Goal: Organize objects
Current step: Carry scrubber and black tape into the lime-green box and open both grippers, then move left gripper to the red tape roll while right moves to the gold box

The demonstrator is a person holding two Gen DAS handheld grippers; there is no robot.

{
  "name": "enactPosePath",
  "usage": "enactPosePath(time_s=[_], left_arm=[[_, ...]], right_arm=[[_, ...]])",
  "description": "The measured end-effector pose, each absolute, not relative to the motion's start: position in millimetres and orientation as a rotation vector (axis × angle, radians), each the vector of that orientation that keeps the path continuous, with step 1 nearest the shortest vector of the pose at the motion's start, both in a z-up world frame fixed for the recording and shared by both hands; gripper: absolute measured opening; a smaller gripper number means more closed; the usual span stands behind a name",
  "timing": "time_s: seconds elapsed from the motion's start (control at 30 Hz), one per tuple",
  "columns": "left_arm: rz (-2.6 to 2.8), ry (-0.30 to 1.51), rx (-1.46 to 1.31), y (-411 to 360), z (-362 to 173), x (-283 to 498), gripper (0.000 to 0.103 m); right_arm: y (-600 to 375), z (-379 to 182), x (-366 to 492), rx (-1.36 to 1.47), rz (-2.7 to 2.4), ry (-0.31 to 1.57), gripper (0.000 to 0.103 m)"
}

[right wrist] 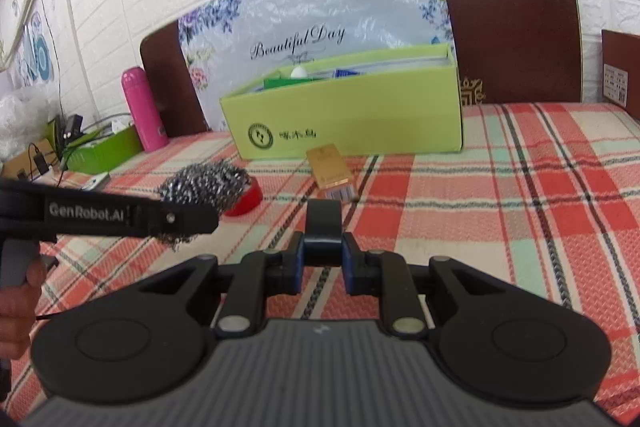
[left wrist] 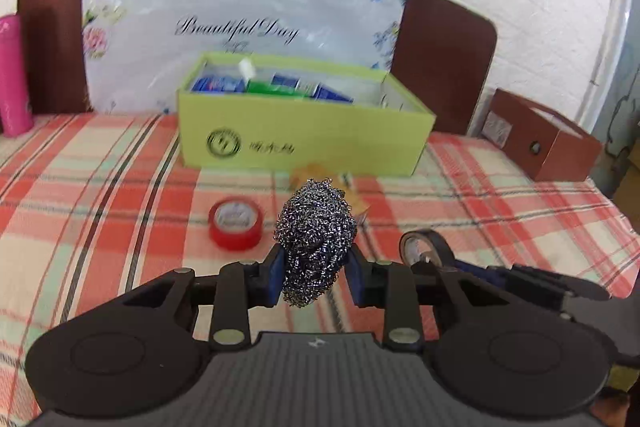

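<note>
both tongs are loaded: the left gripper [left wrist: 316,267] is clamped on a steel wool scourer [left wrist: 316,239] that bulges above and below its blue pads, and the right gripper [right wrist: 323,253] is clamped on a dark tape roll [right wrist: 323,227] standing on edge between its pads. the green box [left wrist: 304,123], already part filled, sits ahead of both, apart from them, with a red tape roll [left wrist: 236,225] lying on the plaid cloth [left wrist: 100,195] just ahead and left of the left tongs. the likely trouble is the scourer: springy wire gives little firm purchase, so a jolt or a quick tilt could let it squirm out short of the box, and its loose strands may cling to the pads on release. the tape, pinched across its narrow width, could twist or roll free if the grip eases. the two tongs also sit close side by side, so heading for the same opening together risks a bump. only the right view shows the gold packet [right wrist: 332,171] lying flat before the box, ahead of the right tongs, and the scourer's side profile; only the left view shows the brown box [left wrist: 540,143] far to the right and the box's contents clearly.
</note>
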State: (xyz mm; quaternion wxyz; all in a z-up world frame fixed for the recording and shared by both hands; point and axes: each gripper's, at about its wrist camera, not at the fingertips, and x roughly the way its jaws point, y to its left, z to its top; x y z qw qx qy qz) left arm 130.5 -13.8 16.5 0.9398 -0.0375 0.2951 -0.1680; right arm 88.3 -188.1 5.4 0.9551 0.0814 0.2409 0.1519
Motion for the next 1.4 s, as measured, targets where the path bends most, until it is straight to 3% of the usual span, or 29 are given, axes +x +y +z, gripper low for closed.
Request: enactPosePath(time_s=[0.5, 0.8, 0.9, 0.93, 0.97, 1.03, 1.1, 1.27, 1.4], left_arm=[[-0.421, 0.458, -0.12, -57, 78, 195, 0.033], [-0.39, 0.467, -0.16, -79, 74, 263, 0.034], [-0.369, 0.459, -0.118, -85, 69, 279, 0.04], [-0.378, 0.463, -0.103, -85, 65, 284, 0.057], [-0.383, 0.464, -0.094, -85, 62, 287, 0.072], [-0.339, 0.424, -0.092, -81, 55, 286, 0.074], [-0.329, 0.418, -0.115, -77, 49, 286, 0.075], [-0.313, 0.47, -0.136, -70, 42, 285, 0.075], [-0.298, 0.444, -0.121, -59, 46, 258, 0.075]], right_arm=[[-220, 52, 139, 0.127, 0.25, 0.299, 0.018], [-220, 55, 226, 0.018, 0.169, 0.235, 0.018], [-220, 47, 249, 0.019, 0.166, 0.241, 0.019], [-221, 43, 250, 0.021, 0.167, 0.237, 0.029], [-221, 37, 248, 0.027, 0.157, 0.226, 0.047], [-223, 28, 241, 0.017, 0.146, 0.192, 0.064], [-225, 25, 238, -0.011, 0.133, 0.188, 0.069], [-233, 26, 237, 0.047, 0.126, 0.198, 0.101], [-233, 30, 229, 0.074, 0.134, 0.248, 0.103]])
